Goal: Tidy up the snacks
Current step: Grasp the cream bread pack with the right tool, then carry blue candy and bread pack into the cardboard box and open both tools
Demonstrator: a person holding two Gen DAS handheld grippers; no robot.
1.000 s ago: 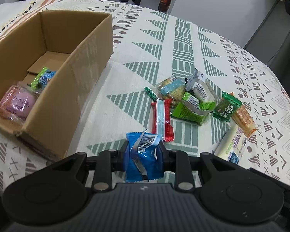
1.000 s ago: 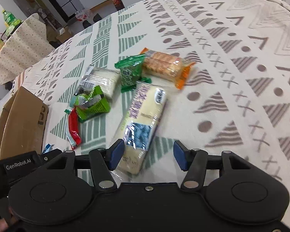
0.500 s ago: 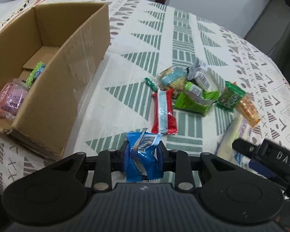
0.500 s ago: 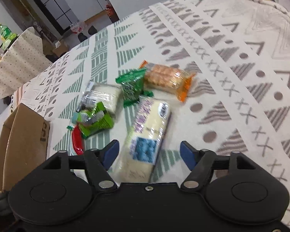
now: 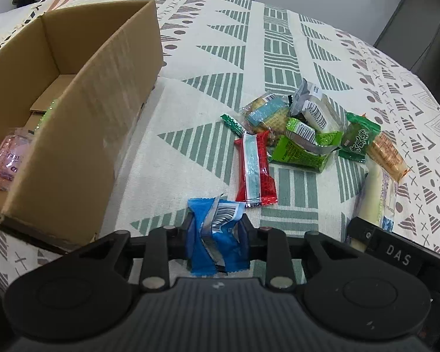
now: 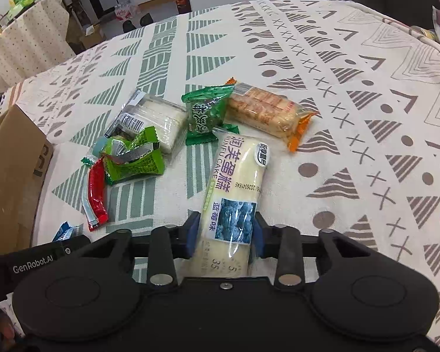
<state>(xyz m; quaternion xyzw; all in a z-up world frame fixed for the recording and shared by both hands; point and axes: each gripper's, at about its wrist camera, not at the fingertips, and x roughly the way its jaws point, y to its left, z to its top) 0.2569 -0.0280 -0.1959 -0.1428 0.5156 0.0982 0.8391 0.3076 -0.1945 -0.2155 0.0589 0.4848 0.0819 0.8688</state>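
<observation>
Left claw (image 5: 217,234) clamps blue packet (image 5: 215,234); right claw (image 6: 223,239) grips cake bar's (image 6: 234,187) near end.

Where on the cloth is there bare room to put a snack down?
Bare cloth lies between the cardboard box and the red wrapper, and right of the orange cracker pack. The snack pile around the green packet is crowded.
</observation>
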